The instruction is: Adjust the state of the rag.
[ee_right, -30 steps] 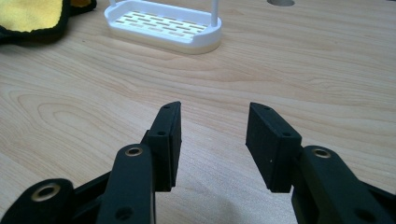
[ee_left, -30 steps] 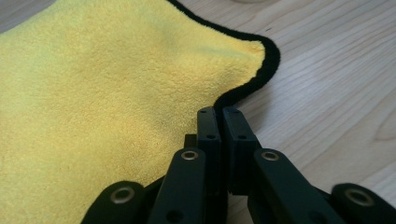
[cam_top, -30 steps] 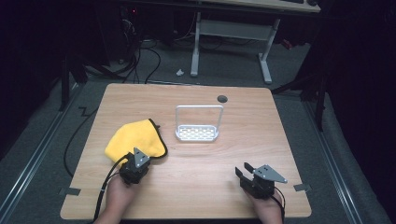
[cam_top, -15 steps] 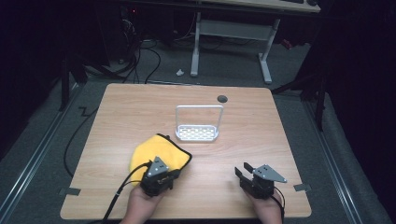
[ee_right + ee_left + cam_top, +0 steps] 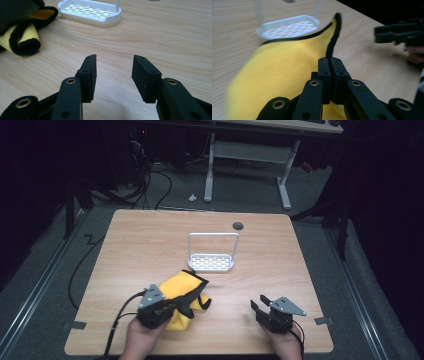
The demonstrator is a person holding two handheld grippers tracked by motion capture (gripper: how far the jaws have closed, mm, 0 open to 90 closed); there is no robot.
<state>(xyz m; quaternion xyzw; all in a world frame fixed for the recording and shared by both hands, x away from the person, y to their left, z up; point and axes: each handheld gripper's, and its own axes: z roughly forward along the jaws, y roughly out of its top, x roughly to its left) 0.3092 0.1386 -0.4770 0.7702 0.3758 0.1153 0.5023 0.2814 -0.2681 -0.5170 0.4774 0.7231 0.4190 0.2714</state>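
Left gripper (image 5: 187,306): we are seeing its jaws pressed together on the black hem of the yellow cloth (image 5: 184,292); in the left gripper view (image 5: 329,61) the hem is running up from between the two pads.
Yellow cloth: it is lying bunched on the near left part of the table (image 5: 150,245), just in front of the white rack, with one corner lifting up towards that rack. In the left gripper view (image 5: 284,67) its yellow face is spreading to the left of the jaws, blurred at the edge. In the right gripper view (image 5: 22,37) a rolled fold of it is resting on the wood at far left.
White rack (image 5: 212,262): it is standing upright near the table's middle, a slotted tray with a tall wire handle, just beyond the cloth and apart from it.
Right gripper (image 5: 258,304): we are seeing its jaws standing apart with nothing between them; in the right gripper view (image 5: 114,75) bare wood is showing in the gap. It is sitting at the near right, well apart from the cloth.
Writing: we are finding no readable brand, label or lettering on anything.
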